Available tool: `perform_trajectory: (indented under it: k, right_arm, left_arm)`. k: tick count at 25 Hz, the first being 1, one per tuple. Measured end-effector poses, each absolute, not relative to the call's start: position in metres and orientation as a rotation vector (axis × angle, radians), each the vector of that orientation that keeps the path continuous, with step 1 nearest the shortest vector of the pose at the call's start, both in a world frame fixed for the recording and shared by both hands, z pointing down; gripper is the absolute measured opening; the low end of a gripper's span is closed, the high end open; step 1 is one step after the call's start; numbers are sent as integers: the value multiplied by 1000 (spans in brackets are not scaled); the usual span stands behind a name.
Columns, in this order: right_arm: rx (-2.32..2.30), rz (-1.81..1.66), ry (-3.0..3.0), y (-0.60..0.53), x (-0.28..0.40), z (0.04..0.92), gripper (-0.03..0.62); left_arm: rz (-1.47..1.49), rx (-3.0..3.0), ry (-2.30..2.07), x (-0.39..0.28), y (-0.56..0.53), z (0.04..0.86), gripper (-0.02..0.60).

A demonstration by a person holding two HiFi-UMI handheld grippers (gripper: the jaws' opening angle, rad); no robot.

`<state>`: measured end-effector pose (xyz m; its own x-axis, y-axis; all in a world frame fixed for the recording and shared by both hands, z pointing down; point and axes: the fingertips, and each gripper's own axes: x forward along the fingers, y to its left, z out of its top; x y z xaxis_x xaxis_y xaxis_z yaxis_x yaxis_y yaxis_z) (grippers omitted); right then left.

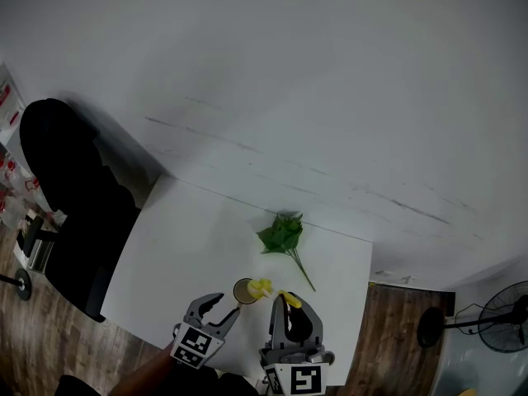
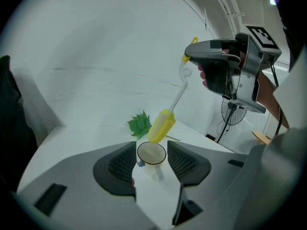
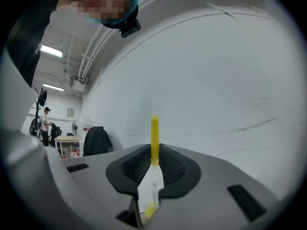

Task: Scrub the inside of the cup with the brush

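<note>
A small white cup (image 1: 244,290) with a dark rim stands on the white table (image 1: 190,246) near its front edge. In the left gripper view the cup (image 2: 151,153) sits between the jaws of my left gripper (image 2: 151,146), which stand apart from its sides, open. The brush's yellow sponge head (image 2: 161,125) hangs tilted just over the cup's rim. Its clear handle runs up to my right gripper (image 2: 189,56), which is shut on it. The right gripper view shows the handle's yellow end (image 3: 154,138) pinched between the pads. In the head view both grippers (image 1: 224,308) (image 1: 289,302) are side by side.
A green leafy sprig (image 1: 283,236) lies on the table beyond the cup. A black chair (image 1: 74,213) stands at the table's left. A floor fan (image 1: 503,316) is on the wooden floor at the right. The white wall rises behind the table.
</note>
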<state>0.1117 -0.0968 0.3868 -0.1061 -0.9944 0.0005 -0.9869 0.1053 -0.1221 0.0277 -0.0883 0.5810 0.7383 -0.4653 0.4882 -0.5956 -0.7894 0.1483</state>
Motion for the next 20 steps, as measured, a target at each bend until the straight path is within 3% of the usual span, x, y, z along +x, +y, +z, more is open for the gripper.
perform_trajectory:
  k: [5,20]
  right_arm:
    - [-2036,-177,2309,-105,107,399,63]
    - [-2024,-272,2374,-110,101,423,63]
  left_arm:
    - [674,2615,-775,34,-84,603,239]
    - [780,2536,-722,51,-75,665,240]
